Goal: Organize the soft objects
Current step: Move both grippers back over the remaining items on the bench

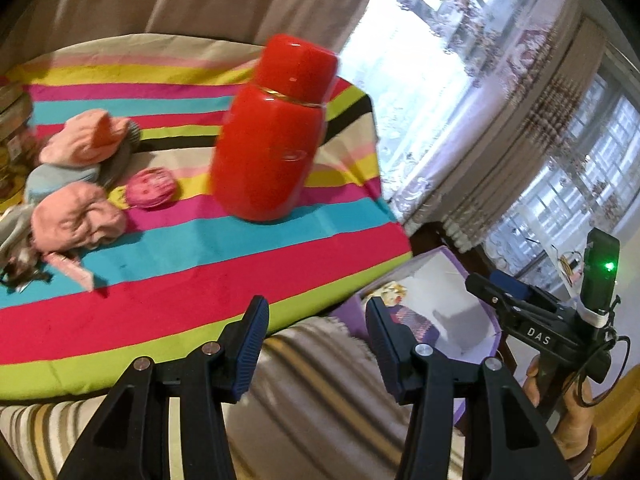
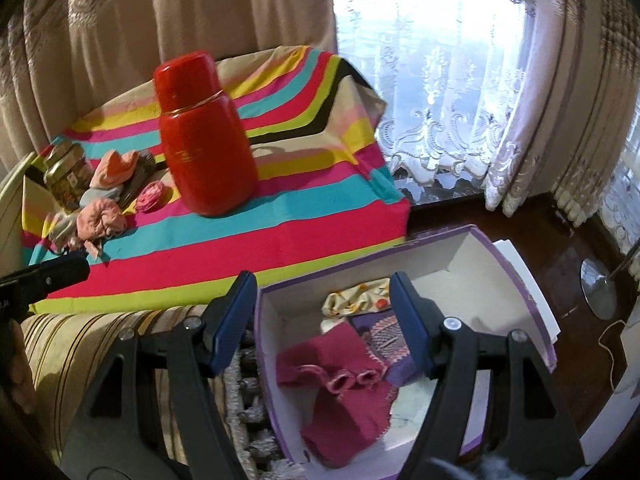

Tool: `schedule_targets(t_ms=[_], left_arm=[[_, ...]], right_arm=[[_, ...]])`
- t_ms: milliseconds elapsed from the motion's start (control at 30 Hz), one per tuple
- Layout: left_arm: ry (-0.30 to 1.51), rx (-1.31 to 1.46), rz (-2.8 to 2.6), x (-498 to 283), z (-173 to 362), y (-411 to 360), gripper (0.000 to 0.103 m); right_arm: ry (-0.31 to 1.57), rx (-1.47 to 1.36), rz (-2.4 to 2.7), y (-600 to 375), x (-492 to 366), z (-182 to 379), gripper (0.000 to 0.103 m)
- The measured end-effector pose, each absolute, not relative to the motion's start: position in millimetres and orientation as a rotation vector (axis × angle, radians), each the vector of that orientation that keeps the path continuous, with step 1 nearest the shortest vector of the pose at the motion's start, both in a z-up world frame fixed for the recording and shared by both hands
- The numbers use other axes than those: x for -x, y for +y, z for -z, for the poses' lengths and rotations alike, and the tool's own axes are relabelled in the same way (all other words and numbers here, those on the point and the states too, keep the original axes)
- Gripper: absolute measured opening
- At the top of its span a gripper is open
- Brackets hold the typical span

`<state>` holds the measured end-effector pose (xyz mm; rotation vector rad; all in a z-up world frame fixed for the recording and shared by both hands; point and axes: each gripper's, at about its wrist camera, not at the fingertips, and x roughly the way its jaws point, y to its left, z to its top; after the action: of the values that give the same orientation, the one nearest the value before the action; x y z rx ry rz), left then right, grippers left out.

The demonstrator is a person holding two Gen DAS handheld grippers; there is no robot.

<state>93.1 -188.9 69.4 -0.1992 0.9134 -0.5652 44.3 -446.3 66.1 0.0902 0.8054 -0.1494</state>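
Observation:
A pile of soft items lies at the left of the striped cloth point(image 1: 200, 264): pink socks point(image 1: 76, 220), an orange-pink sock point(image 1: 90, 140), a rolled pink sock point(image 1: 152, 186); the pile also shows in the right wrist view point(image 2: 102, 216). My left gripper point(image 1: 316, 344) is open and empty over the cloth's near edge. My right gripper point(image 2: 324, 320) is open and empty above a purple box point(image 2: 532, 308) holding a magenta knit piece point(image 2: 340, 396), a floral cloth point(image 2: 356, 300) and a purple patterned cloth point(image 2: 384, 336). The box also shows in the left wrist view point(image 1: 472, 320).
A tall red flask point(image 1: 272, 136) stands on the cloth right of the pile; it also shows in the right wrist view point(image 2: 204, 136). A glass jar point(image 2: 66, 176) stands at the far left. A striped sofa cushion point(image 2: 100, 340) lies below. Curtains point(image 2: 440, 100) hang behind.

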Motion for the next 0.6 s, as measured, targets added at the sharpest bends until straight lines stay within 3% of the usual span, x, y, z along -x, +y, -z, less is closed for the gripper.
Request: schedule_targets(t_ms=[600], left_arm=[[0.894,0.354,0.284,-111.4,-50.1,-45.0,0.052]], right_arm=[[0.867,-0.014,-0.077,-354.3,-88.4,-55.0,0.072]])
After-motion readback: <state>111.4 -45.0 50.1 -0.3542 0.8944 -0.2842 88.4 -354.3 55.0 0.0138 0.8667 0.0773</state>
